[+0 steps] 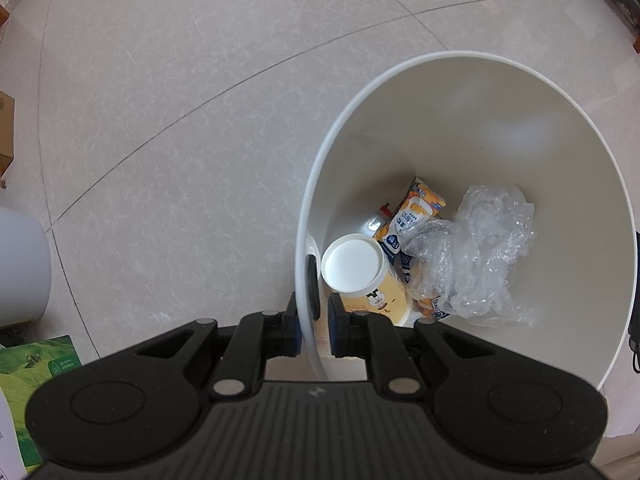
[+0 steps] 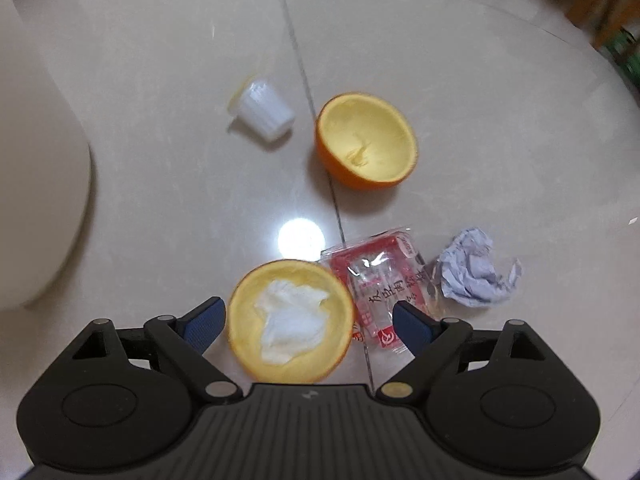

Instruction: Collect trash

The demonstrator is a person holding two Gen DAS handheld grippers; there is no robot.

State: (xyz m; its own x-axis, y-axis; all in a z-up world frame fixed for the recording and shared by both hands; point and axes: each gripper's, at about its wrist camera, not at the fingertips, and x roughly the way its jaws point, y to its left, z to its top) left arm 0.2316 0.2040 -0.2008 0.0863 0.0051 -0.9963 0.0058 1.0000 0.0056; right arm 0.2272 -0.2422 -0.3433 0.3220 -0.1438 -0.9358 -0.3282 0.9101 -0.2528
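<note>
My left gripper [image 1: 313,322] is shut on the near rim of a white trash bin [image 1: 500,92], one finger outside and one inside the wall. Inside the bin lie a yellow paper cup [image 1: 360,272], a yellow snack wrapper [image 1: 416,212] and crumpled clear plastic [image 1: 480,256]. My right gripper [image 2: 308,326] is open above the floor, its blue fingers either side of a hollow orange half [image 2: 290,320] with white pith in it. A red clear packet [image 2: 380,284] lies under its right finger. Beyond are a second orange half [image 2: 366,140], a small white plastic cup [image 2: 264,112] and a crumpled paper ball [image 2: 476,274].
The floor is pale tile with dark joints [image 1: 160,132]. In the left wrist view a white rounded object [image 1: 20,264], a green printed box [image 1: 36,364] and a cardboard box [image 1: 6,128] stand at the left. The bin's outer wall [image 2: 36,184] fills the right wrist view's left side.
</note>
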